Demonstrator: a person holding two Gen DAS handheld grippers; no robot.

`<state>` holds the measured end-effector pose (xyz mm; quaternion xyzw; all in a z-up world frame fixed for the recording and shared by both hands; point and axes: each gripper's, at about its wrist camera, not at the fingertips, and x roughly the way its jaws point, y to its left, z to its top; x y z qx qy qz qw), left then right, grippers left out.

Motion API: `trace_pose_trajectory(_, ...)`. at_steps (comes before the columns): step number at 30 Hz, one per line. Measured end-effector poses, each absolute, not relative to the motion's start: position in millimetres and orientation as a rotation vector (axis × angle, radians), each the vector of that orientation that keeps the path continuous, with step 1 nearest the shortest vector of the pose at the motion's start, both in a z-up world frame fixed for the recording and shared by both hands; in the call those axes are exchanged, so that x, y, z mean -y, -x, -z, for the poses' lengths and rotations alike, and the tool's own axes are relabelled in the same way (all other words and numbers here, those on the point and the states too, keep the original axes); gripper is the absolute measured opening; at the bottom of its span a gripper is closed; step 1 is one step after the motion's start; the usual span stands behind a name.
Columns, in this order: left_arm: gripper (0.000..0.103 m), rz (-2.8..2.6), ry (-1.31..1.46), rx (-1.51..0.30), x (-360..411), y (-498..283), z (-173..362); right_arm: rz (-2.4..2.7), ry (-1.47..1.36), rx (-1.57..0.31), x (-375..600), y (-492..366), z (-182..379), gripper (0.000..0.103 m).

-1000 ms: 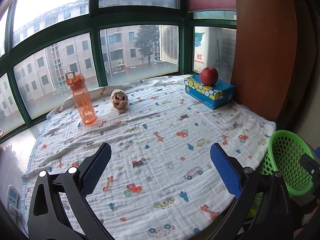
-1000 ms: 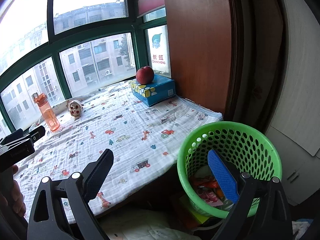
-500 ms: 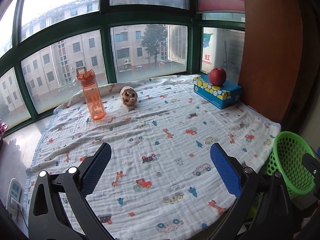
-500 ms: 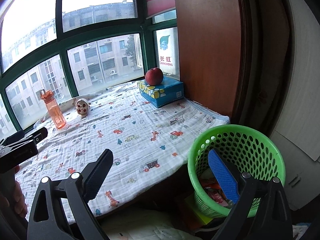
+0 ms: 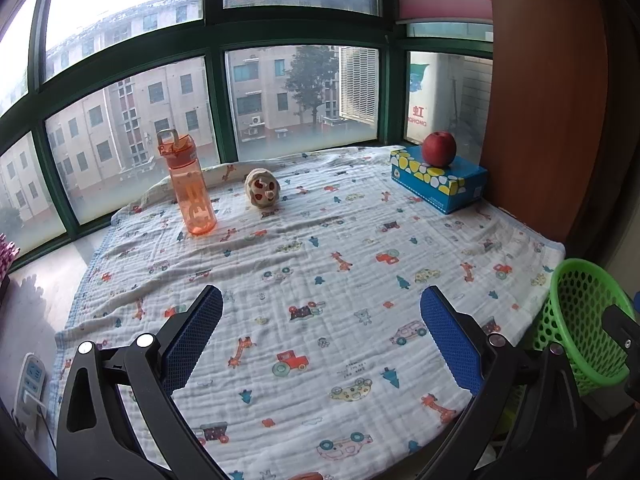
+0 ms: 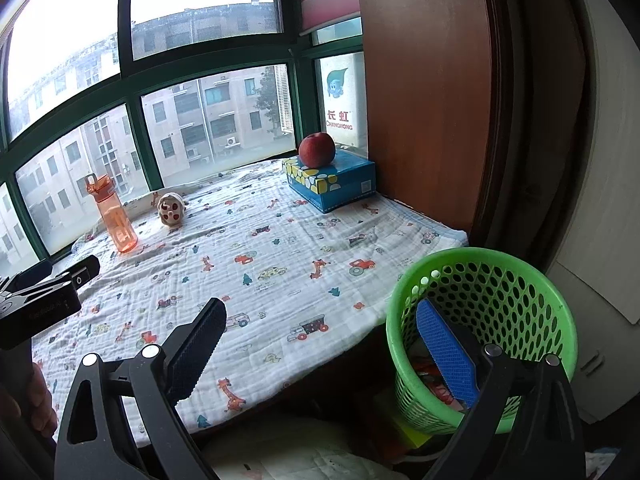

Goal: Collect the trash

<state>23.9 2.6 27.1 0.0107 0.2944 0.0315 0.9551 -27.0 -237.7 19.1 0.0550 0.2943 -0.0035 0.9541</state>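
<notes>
A green mesh basket (image 6: 516,280) stands beside the ledge's right front corner, with coloured wrappers inside (image 6: 430,376); it also shows in the left wrist view (image 5: 580,312). My left gripper (image 5: 320,332) is open and empty above the front of the patterned cloth (image 5: 320,264). My right gripper (image 6: 320,336) is open and empty, its right finger in front of the basket. A small crumpled white-and-red object (image 5: 262,190) lies far back on the cloth, also in the right wrist view (image 6: 171,209).
An orange water bottle (image 5: 190,188) stands back left. A red apple (image 5: 439,149) sits on a blue tissue box (image 5: 440,184) back right, against a brown wooden panel (image 5: 540,100). Windows line the back. A power strip (image 5: 30,376) lies front left.
Both grippers have drawn back and shifted slightly, so the bottle, apple and basket have moved right in both views. Both stay open and empty.
</notes>
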Motion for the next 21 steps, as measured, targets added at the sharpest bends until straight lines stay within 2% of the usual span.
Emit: trace_pose_trajectory(21, 0.098, -0.077, -0.016, -0.608, -8.0, -19.9, -23.8, -0.017, -0.101, -0.610, 231.9, 23.2, -15.8, 0.093)
